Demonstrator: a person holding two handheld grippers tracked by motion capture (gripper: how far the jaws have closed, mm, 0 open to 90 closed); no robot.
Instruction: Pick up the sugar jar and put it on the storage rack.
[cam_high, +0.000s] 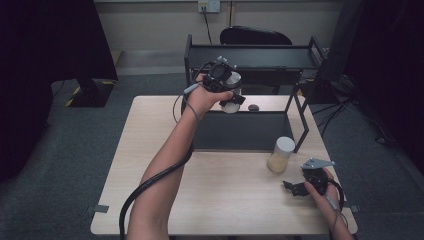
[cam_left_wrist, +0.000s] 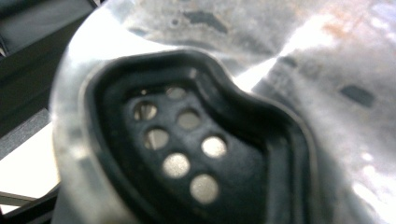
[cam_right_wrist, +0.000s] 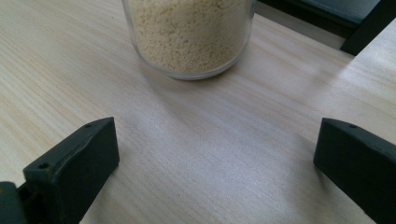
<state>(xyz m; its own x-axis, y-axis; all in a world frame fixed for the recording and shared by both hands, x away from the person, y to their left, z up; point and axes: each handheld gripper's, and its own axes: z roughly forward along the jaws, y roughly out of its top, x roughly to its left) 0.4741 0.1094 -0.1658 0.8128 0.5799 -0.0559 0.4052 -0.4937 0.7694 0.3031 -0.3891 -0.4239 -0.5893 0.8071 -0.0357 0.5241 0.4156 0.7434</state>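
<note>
The pale wooden desk (cam_high: 150, 165) carried a black metal two-tier rack (cam_high: 250, 57) along its far edge. The left tool (cam_high: 226, 90), raised in front of that rack, was clamped on a white round container (cam_high: 231, 106); the left gripper view gave a blurred close look at what seemed a black shaker insert with round holes (cam_left_wrist: 187, 149) set in a shiny rim. Placing the container well would call for keeping it level and clearing the rack's upper shelf edge and slanted side brace (cam_high: 303, 122). The clear grain-filled jar with a white lid (cam_high: 280, 155) stood near the right tool (cam_high: 294, 188), whose jaws stood apart and empty. A small dark object (cam_high: 253, 107) lay behind.
</note>
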